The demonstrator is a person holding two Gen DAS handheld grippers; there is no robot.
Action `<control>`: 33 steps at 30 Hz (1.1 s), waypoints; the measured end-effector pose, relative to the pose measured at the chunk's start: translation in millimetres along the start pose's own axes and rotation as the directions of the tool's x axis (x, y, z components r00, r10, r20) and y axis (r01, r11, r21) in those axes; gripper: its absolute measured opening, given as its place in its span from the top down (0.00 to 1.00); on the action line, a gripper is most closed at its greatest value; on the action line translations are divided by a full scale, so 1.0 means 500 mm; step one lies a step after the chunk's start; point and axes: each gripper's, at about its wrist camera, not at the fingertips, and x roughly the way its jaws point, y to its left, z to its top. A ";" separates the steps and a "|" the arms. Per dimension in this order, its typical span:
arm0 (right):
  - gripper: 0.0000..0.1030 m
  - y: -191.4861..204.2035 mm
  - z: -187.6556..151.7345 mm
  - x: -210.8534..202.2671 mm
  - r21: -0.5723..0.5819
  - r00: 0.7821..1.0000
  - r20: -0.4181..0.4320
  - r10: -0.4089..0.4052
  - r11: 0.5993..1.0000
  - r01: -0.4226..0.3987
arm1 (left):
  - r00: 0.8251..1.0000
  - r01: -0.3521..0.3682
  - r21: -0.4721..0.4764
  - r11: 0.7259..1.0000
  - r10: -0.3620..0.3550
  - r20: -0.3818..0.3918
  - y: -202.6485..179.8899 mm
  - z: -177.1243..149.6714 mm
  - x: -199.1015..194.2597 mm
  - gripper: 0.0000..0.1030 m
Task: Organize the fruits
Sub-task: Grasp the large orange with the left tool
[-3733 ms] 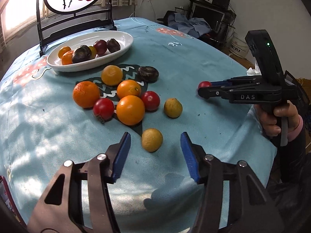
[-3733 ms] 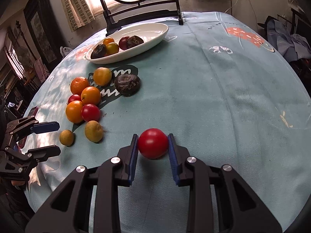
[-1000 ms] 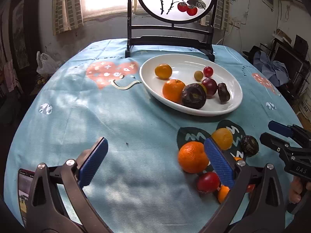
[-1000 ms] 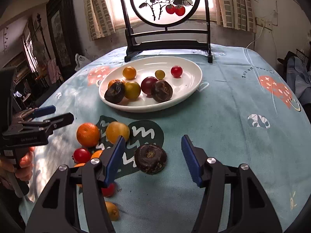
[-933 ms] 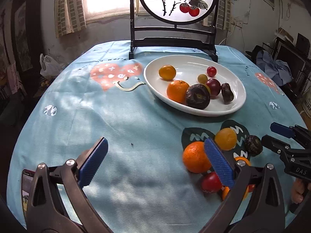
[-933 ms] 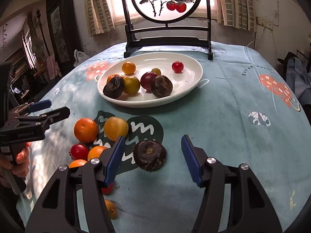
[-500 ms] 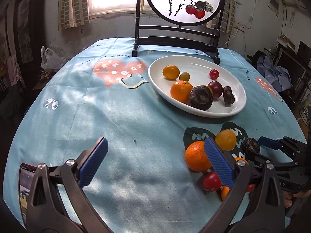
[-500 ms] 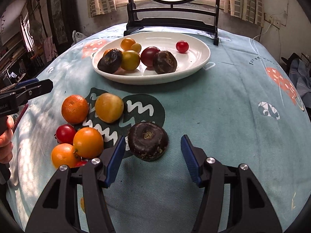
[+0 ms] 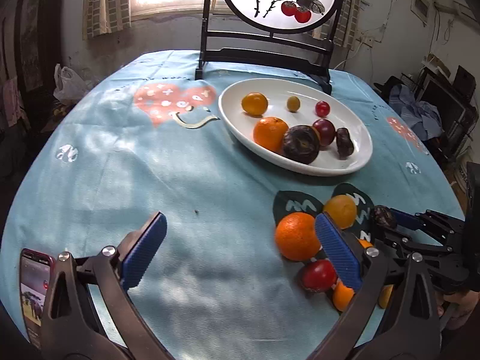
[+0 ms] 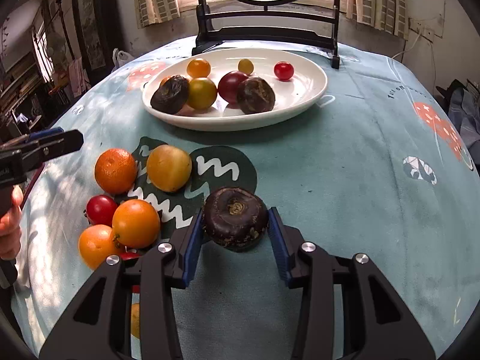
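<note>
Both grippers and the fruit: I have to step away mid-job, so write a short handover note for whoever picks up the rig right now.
Right gripper: closed to the sides of the dark brown fruit, which sits on the tablecloth; whether it is firmly clamped or lifted is unclear.
Left gripper: open, empty, over bare cloth left of the loose pile.
Done: the white plate holds seven fruits, including two dark ones and a small red tomato.
Left: carry the dark fruit to the plate, then the loose orange, yellow-orange fruit, red tomato and the other oranges beside them.
</note>
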 end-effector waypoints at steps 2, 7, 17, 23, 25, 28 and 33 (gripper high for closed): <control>0.58 -0.009 0.001 -0.004 0.027 1.000 0.008 -0.005 1.000 0.005 | 0.997 0.072 0.003 0.997 -0.072 -0.017 -0.008 -0.004 0.003 0.04; 0.58 -0.017 0.002 -0.001 0.052 1.000 -0.004 0.000 0.999 0.001 | 0.986 0.159 0.070 0.985 -0.154 -0.066 -0.044 -0.018 0.020 0.32; 0.58 -0.015 0.001 -0.001 0.046 1.000 -0.003 -0.005 0.999 0.005 | 0.984 0.144 0.116 0.983 -0.130 -0.119 -0.068 -0.030 0.064 0.43; 0.58 -0.015 0.001 -0.001 0.046 1.000 -0.003 -0.005 0.999 0.006 | 0.978 0.163 0.111 0.980 -0.145 -0.149 -0.070 -0.031 0.082 0.57; 0.58 -0.015 0.000 -0.001 0.046 1.000 -0.003 -0.006 0.999 0.006 | 0.980 0.158 0.124 0.980 -0.140 -0.144 -0.075 -0.032 0.082 0.57; 0.59 -0.015 0.000 -0.001 0.046 1.000 -0.002 -0.006 0.999 0.006 | 0.982 0.151 0.135 0.979 -0.132 -0.137 -0.079 -0.035 0.080 0.57; 0.58 -0.017 0.001 -0.005 0.050 1.000 0.006 -0.005 0.999 0.005 | 0.981 0.154 0.106 0.982 -0.140 -0.132 -0.071 -0.033 0.076 0.58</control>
